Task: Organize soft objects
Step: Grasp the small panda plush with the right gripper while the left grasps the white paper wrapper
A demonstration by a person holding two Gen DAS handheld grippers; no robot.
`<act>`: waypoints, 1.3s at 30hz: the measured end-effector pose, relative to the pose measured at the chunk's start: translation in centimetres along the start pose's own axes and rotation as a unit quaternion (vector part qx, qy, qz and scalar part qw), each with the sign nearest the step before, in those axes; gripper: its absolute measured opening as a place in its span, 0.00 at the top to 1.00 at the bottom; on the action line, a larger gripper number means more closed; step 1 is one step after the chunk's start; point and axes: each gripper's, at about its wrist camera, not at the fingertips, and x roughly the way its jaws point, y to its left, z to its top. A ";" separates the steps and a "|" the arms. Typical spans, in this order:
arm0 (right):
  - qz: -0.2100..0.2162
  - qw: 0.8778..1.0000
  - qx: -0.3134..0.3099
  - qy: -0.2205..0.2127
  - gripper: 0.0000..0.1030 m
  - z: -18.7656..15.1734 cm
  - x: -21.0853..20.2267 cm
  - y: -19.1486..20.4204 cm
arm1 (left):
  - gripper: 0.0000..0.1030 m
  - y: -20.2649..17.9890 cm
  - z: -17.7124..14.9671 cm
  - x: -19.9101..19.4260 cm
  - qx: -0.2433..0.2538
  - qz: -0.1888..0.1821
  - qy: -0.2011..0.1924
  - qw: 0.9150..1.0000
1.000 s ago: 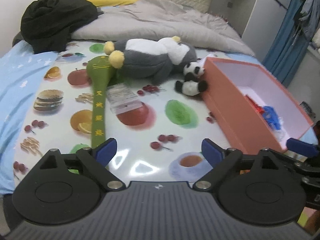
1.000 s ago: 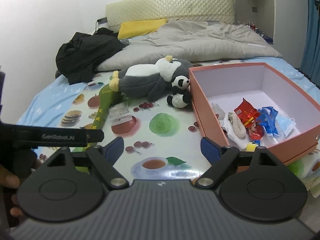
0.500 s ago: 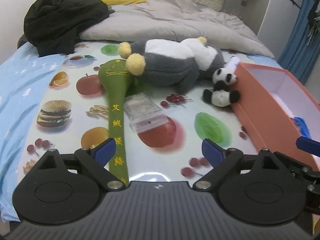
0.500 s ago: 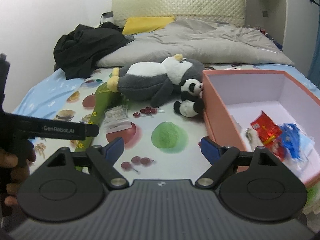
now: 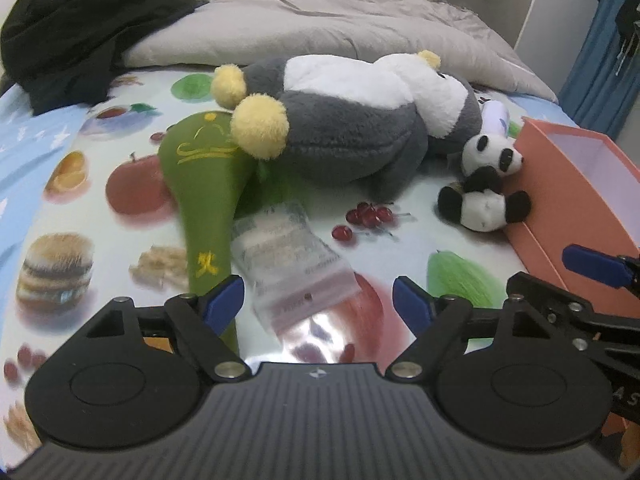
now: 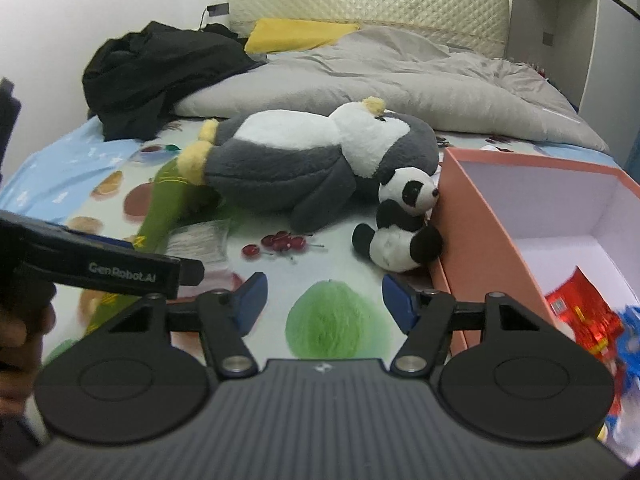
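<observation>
- Where it lies on its side across the glossy fruit-printed cloth [image 5: 100,200], the large grey-and-white plush penguin with yellow feet [image 6: 316,164] should handle as light, bulky and yielding; a pinch on a foot or flipper looks surer than one across the wide body.
- Small black-and-white plush panda [image 6: 400,224]: sits touching the outer wall of the salmon-pink cardboard box [image 6: 472,216]; compact, probably best taken round the torso.
- Long green fabric paddle-shaped toy with yellow embroidery [image 5: 204,184]: head tucked under the penguin's feet; limp, best gripped mid-shaft.
- Clear plastic packet [image 5: 288,260]: blurred, contents unclear; likely slippery.
- Left gripper [image 5: 318,298]: jaws wide, just been closing slightly, over the packet, pressing nothing.
- Right gripper [image 6: 322,296]: jaws apart, just been narrowing, nothing between them.
</observation>
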 end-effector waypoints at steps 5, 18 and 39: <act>-0.010 1.000 0.004 0.004 0.37 1.0 3.1 -0.4 | 0.17 0.3 1.9 2.6 0.035 -0.007 0.005 0.999; -0.112 0.993 0.018 0.011 0.46 3.4 9.5 -1.2 | 0.17 -0.7 2.7 7.5 0.145 -0.002 0.028 0.989; -0.167 0.986 -0.026 0.009 0.62 2.2 11.1 -1.2 | 0.72 1.1 2.2 7.1 0.051 0.043 0.017 0.998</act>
